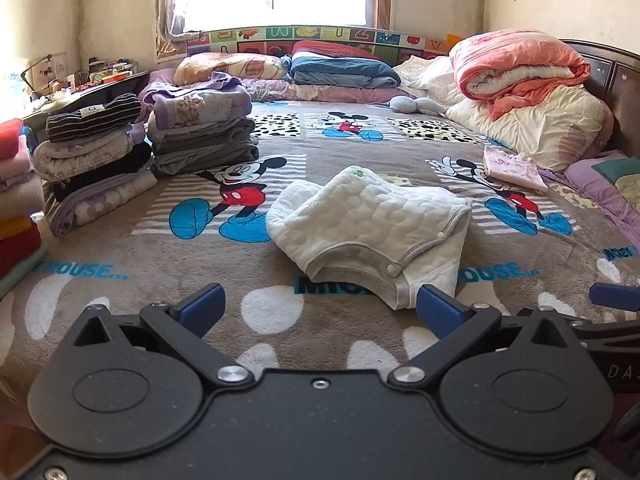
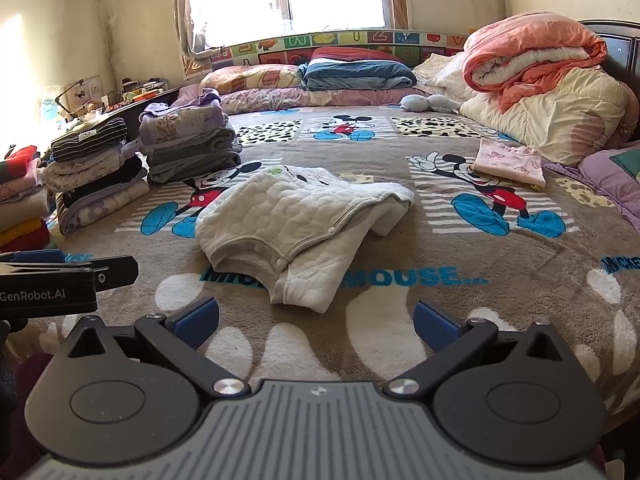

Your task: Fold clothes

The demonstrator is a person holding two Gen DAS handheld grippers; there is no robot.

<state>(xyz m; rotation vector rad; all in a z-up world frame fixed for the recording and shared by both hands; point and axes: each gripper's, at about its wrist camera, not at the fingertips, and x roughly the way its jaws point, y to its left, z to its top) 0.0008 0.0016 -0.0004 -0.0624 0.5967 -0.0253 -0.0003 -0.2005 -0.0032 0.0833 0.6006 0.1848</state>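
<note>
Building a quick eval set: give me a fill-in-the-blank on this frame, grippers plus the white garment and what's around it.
1. Both the left gripper and the right gripper have their jaws ____.
2. The white quilted garment lies on a blanket printed with ____ Mouse.
3. The stacks of folded clothes stand to the ____ of the white garment.
4. The small folded pink garment lies to the ____ of the white garment.

Missing words: open; Mickey; left; right
</note>
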